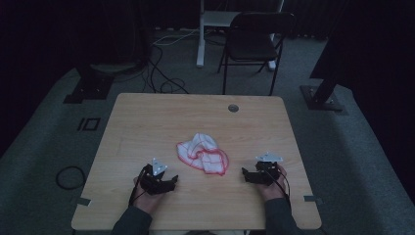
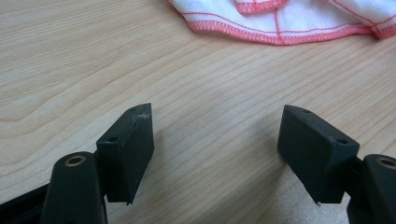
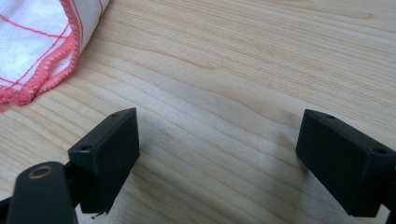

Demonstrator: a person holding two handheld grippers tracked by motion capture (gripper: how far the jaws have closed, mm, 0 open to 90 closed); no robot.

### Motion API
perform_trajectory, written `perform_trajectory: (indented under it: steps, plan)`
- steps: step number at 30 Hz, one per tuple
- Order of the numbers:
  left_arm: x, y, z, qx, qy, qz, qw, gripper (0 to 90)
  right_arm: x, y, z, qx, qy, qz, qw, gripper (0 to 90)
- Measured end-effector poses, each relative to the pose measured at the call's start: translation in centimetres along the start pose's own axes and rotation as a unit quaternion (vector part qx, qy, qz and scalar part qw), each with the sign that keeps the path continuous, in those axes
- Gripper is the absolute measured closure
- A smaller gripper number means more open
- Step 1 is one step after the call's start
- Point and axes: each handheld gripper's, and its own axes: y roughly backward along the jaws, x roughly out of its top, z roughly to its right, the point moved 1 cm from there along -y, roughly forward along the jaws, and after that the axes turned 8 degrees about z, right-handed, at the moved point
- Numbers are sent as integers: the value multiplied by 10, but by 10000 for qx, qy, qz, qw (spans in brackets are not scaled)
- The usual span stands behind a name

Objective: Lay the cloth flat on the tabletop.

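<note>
Flanking crumpled cloth (image 1: 202, 153) | both hand-held grippers gaping | table (image 1: 147, 122) edges distant

Bare table (image 1: 147, 127) surrounds the crumpled cloth (image 1: 203, 153); both tools reach it unobstructed

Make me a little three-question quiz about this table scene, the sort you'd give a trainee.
1. True or false: the left gripper is clamped on the cloth.
2. What colour is the stitched edging of the cloth?
A. blue
B. red
C. green
3. What lies between the jaws of the right gripper?

Key:
1. False. Its jaws stand open over bare table, with the cloth lying beyond them.
2. B. It is a white cloth with red edging and red lines, crumpled between the two grippers.
3. Nothing but bare wood; the cloth lies off to one side in the right gripper view.
</note>
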Motion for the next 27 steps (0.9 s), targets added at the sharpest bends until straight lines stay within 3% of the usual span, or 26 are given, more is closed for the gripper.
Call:
perform_trajectory:
  steps: [15, 21, 27]
  plan:
    - [0, 1, 4, 59, 34, 28, 10000, 356, -1, 1, -1, 59, 49, 9, 10000, 144]
    - [2, 2, 4, -54, 99, 19, 9999, 435, -1, 2, -2, 130, 91, 25, 9999, 165]
    - [2, 2, 4, -132, 143, 5, 9998, 454, -1, 3, -2, 186, 138, 55, 9997, 192]
